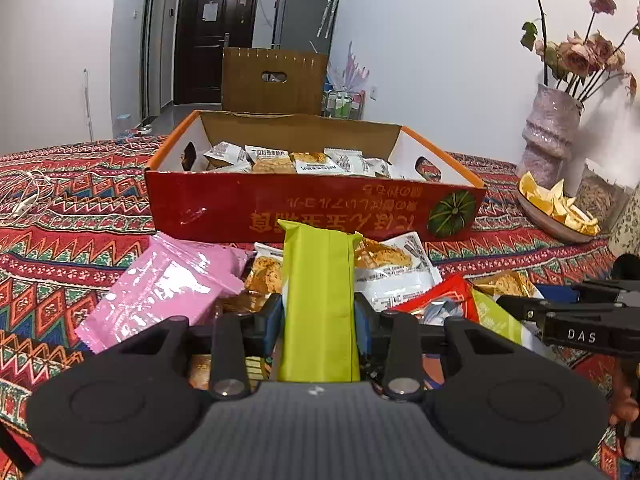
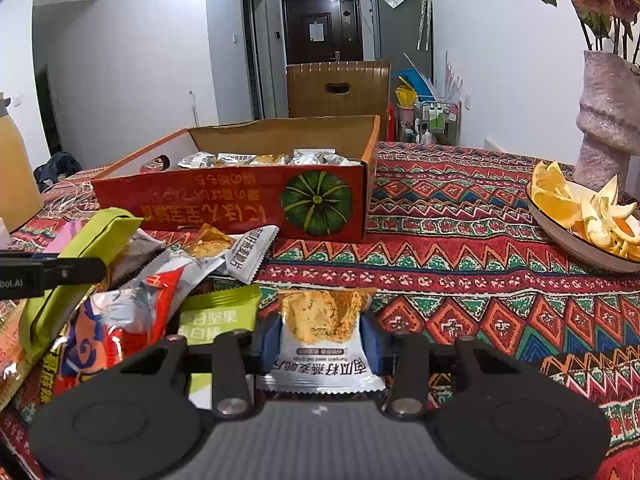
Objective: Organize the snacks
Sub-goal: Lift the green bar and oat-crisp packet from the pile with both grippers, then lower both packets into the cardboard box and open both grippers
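Note:
My left gripper [image 1: 319, 312] is shut on a long green snack packet [image 1: 319, 280], held upright over a pile of loose snacks. The packet also shows in the right wrist view [image 2: 76, 264], with the left gripper's arm across it. My right gripper [image 2: 320, 336] is shut on a white oat-crisp packet [image 2: 324, 340] just above the tablecloth. A red cardboard box [image 1: 280, 208] with a pumpkin picture stands behind the pile, holding several small white and gold packets [image 1: 312, 160]. It also shows in the right wrist view [image 2: 224, 204].
A pink packet [image 1: 168, 284], red packet [image 2: 120, 320] and green packet [image 2: 216, 316] lie in the pile. A plate of orange peel [image 2: 580, 216] and a vase [image 2: 608, 120] stand at the right. A patterned cloth [image 2: 480, 280] covers the table. A white cable [image 1: 24, 196] lies left.

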`<control>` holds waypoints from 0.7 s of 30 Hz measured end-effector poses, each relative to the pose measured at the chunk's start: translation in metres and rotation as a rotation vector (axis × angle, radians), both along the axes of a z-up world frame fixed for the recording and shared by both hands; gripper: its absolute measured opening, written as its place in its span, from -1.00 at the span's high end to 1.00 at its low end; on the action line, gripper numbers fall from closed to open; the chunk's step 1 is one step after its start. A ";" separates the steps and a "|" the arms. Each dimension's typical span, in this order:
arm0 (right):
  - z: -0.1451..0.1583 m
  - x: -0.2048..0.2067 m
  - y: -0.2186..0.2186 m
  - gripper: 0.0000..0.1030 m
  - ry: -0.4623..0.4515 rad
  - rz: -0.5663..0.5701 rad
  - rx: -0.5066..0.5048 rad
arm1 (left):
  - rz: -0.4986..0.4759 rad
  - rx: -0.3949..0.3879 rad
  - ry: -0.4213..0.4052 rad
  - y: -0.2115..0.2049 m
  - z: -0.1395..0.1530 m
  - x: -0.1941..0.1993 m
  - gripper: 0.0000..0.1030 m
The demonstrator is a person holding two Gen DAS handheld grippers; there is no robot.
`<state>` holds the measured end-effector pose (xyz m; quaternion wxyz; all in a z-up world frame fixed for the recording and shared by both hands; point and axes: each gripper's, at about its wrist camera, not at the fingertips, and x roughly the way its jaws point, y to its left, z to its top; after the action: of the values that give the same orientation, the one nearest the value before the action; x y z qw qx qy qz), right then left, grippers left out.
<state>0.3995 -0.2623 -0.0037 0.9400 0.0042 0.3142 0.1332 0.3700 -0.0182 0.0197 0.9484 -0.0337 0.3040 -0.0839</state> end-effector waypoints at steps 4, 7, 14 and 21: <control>0.005 -0.003 0.001 0.20 -0.017 -0.003 0.009 | 0.000 -0.012 -0.001 0.003 0.010 -0.003 0.29; 0.008 -0.005 0.001 0.20 -0.026 -0.006 0.008 | 0.007 -0.001 -0.019 0.008 0.020 -0.006 0.29; 0.040 -0.008 0.007 0.20 -0.090 0.021 0.013 | 0.003 0.027 -0.057 0.022 0.060 0.011 0.29; 0.084 0.052 0.034 0.20 -0.111 0.090 0.046 | -0.008 -0.008 -0.053 0.029 0.094 0.084 0.29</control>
<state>0.4516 -0.2279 0.0803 0.9486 0.0041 0.2586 0.1824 0.4540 0.0106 0.1141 0.9556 -0.0339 0.2787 -0.0897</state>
